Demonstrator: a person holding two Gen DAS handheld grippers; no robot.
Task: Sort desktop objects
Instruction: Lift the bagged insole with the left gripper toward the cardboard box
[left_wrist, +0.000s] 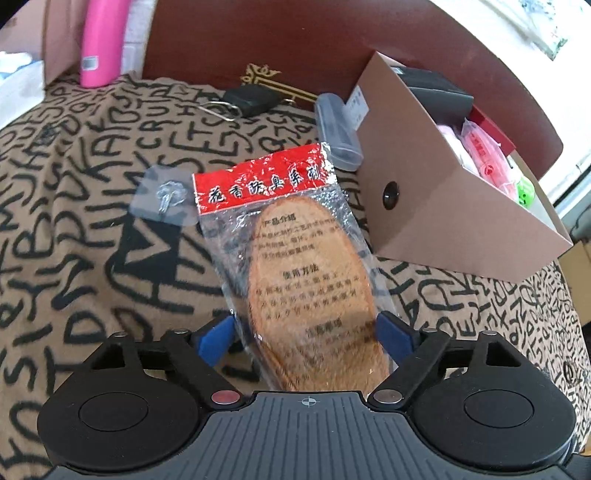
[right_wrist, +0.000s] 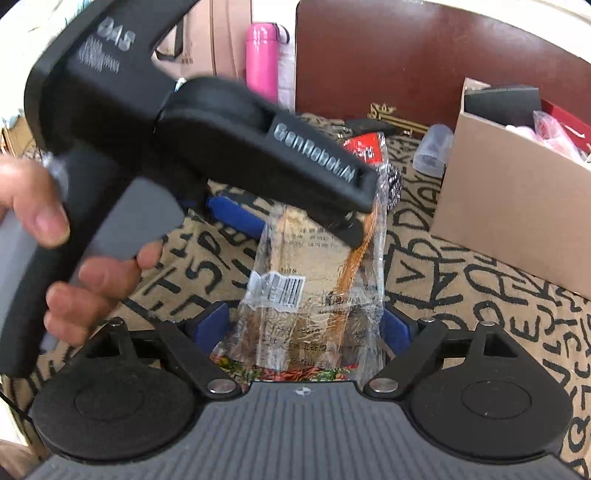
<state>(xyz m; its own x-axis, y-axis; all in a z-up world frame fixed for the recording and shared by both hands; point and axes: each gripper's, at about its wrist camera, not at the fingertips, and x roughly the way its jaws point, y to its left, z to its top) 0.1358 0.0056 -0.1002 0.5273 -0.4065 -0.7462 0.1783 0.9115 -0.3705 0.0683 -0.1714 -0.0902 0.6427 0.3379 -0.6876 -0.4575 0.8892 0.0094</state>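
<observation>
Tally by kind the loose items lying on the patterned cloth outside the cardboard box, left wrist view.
Insole packet: 1
Clear adhesive hook: 1
Clear plastic case: 1
Black key fob with ring: 1
Total: 4

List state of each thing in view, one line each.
Insole pack: sealed, lying between both grippers' open fingers.
Left gripper: open around pack.
Right gripper: open around pack's other end.
Box: open, holds items.
Clear case: closed, lying beside box.
Adhesive hook: flat on cloth.
Pink bottle: upright, capped.
Key fob: lying on cloth.
</observation>
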